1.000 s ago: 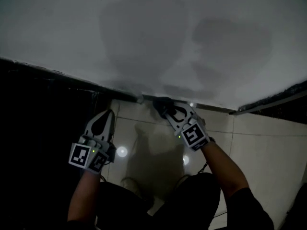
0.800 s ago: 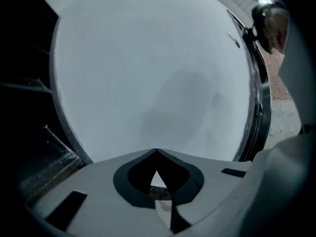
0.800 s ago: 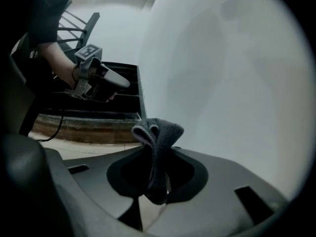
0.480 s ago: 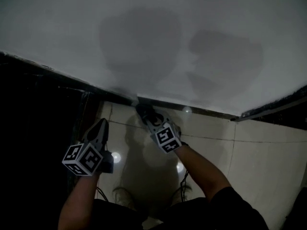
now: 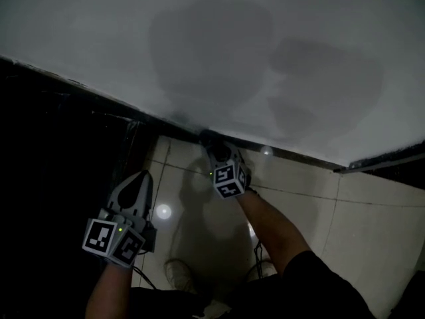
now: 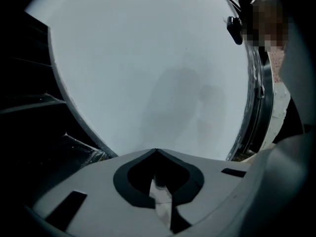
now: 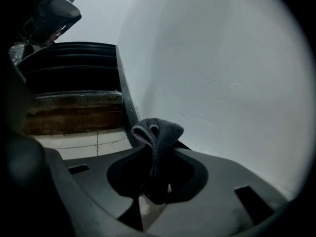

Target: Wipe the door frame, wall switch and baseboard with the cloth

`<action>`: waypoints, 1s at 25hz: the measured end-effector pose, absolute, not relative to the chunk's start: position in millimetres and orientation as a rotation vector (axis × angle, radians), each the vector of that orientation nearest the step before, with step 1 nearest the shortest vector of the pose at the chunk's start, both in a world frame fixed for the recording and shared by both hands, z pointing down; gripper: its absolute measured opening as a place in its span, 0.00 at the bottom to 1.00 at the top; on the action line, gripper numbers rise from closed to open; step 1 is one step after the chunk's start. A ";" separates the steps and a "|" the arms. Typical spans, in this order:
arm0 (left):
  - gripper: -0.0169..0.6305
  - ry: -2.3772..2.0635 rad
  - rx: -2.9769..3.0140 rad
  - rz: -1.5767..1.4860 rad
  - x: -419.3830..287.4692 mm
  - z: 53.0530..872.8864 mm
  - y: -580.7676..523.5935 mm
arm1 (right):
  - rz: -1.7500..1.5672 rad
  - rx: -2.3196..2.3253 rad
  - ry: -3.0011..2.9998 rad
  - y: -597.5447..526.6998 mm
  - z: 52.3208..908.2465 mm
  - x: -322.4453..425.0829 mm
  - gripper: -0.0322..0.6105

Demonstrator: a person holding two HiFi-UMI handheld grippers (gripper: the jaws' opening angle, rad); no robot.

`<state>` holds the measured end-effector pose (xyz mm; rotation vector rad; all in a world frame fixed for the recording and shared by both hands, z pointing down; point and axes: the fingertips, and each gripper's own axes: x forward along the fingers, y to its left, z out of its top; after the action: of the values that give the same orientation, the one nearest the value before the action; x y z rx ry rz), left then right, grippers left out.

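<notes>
Now: I hold the cloth (image 7: 157, 132) at the foot of the wall (image 5: 265, 45); I judge this to be the baseboard step.
Right gripper (image 5: 212, 141): jaws clamped on the dark cloth, with a fold bulging past the tips.
Cloth: at the tips, touching or just short of the baseboard (image 5: 295, 153), a dark strip running off to either side of the tool.
Left gripper (image 5: 138, 181): jaws pressed together and empty, behind the working tool, over the floor tiles (image 5: 372, 211).
Done: I cannot tell; the dim light shows no wiped streak.
Remaining: probably more baseboard; the door frame and switch are out of view.
</notes>
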<state>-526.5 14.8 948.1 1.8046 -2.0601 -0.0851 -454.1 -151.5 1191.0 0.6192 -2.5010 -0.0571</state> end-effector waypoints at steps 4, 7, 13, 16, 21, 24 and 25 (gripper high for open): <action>0.01 -2.053 1.795 -0.182 -527.0 940.5 19.1 | -0.141 0.673 -2.450 -157.7 1193.7 -438.6 0.18; 0.01 -2.044 1.832 -0.169 -520.0 941.5 14.7 | -0.170 0.678 -2.442 -163.7 1196.5 -423.6 0.18; 0.01 -2.000 1.820 -0.210 -512.1 951.1 7.1 | -0.205 0.715 -2.392 -179.1 1196.6 -380.1 0.18; 0.01 -1.981 1.869 -0.151 -499.1 955.4 0.0 | -0.212 0.728 -2.373 -185.1 1195.8 -360.2 0.18; 0.01 -1.933 1.902 -0.131 -486.9 963.7 -15.6 | -0.198 0.777 -2.341 -194.4 1193.9 -325.5 0.18; 0.01 -1.910 1.907 -0.155 -481.0 965.2 -23.8 | -0.193 0.796 -2.331 -199.5 1192.0 -307.9 0.18; 0.01 -1.904 1.910 -0.160 -479.1 965.7 -26.4 | -0.195 0.802 -2.330 -201.3 1191.4 -302.5 0.18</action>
<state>-479.1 -26.4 965.7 1.9095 -1.9045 -0.1599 -302.5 -201.3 1191.4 0.8023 -2.3301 -0.1950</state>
